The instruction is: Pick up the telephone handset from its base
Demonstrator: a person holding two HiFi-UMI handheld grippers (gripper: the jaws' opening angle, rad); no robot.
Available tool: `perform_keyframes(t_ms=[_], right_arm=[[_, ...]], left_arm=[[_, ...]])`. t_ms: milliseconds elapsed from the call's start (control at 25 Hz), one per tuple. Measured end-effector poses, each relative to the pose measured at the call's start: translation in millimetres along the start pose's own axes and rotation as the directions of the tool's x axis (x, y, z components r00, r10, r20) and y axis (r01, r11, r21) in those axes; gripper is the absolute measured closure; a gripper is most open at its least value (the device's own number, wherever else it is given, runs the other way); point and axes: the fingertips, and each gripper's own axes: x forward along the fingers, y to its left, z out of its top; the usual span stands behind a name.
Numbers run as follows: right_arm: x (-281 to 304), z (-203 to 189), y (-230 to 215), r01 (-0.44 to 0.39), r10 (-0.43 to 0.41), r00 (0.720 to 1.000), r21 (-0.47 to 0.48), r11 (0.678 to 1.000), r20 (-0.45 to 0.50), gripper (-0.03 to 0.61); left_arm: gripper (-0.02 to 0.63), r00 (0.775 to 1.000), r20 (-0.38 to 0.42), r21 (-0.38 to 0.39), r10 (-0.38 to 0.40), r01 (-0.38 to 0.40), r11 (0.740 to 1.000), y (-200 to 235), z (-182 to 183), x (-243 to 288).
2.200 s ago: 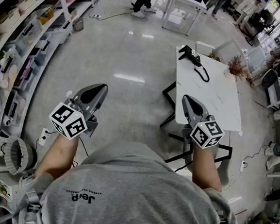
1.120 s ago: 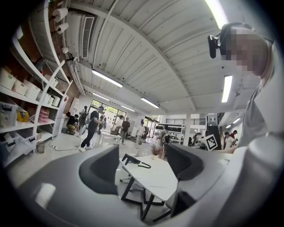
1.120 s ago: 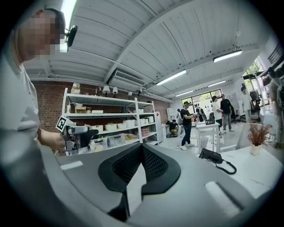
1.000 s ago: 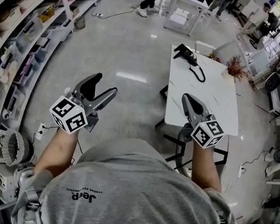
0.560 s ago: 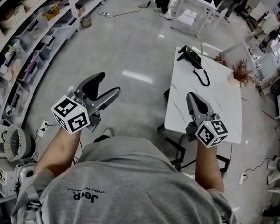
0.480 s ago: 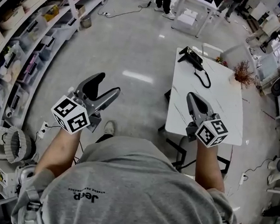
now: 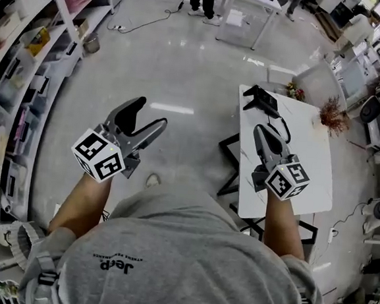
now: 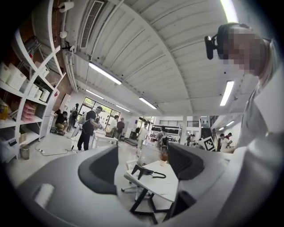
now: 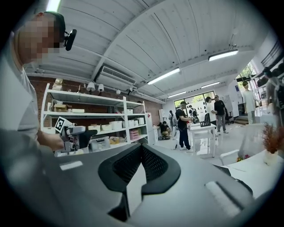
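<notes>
A black telephone (image 7: 260, 100) with its handset on the base sits at the far end of a white table (image 7: 301, 171); its cord (image 7: 282, 128) loops toward me. My right gripper (image 7: 261, 129) is shut and empty, hovering over the table short of the phone. Out over the floor to the left of the table, my left gripper (image 7: 148, 113) is open and holds nothing. In the left gripper view the telephone (image 8: 144, 170) shows far off between the open jaws. The right gripper view shows its jaws (image 9: 142, 150) pressed together.
Storage shelves (image 7: 25, 67) line the left wall. A vase of dried flowers (image 7: 332, 114) stands at the table's right edge, with a chair (image 7: 283, 73) behind the table. Black table legs (image 7: 230, 145) jut leftward. People stand by another white table (image 7: 245, 14) far ahead.
My left gripper, shut 2.2 s ago, opened and stays open. I have walked closer: the table and phone sit nearer, and the right gripper tip now lies near the phone's cord.
</notes>
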Motion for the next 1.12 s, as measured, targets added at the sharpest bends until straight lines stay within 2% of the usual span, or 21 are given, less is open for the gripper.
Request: perform_keyframes(t_ms=[200,440,800,1120], right_arm=[[90,26,-17,0.045,-0.045,0.999,-0.006,0.999,0.031,0.575],[166,38,-39,0.061,-0.06,0.998,-0.01,0.998,0.027,0.575],[252,34,-90,0.015,-0.015,1.0,0.017,1.0,-0.014,0.574],[345,49,-193,-0.124,0.124,0.992,-0.002,0.992,-0.009,0.574]], left_arm=[[0.235,0.997,-0.024,0.016,-0.073,0.074,0.997,89,32,46],[0.235,0.995,-0.036,-0.01,-0.091,0.091,0.996,167,44,81],[0.235,0.997,-0.062,-0.046,-0.043,0.04,0.998,240,39,136],[0.235,0.994,-0.056,-0.025,0.09,-0.091,0.996,287,42,230]])
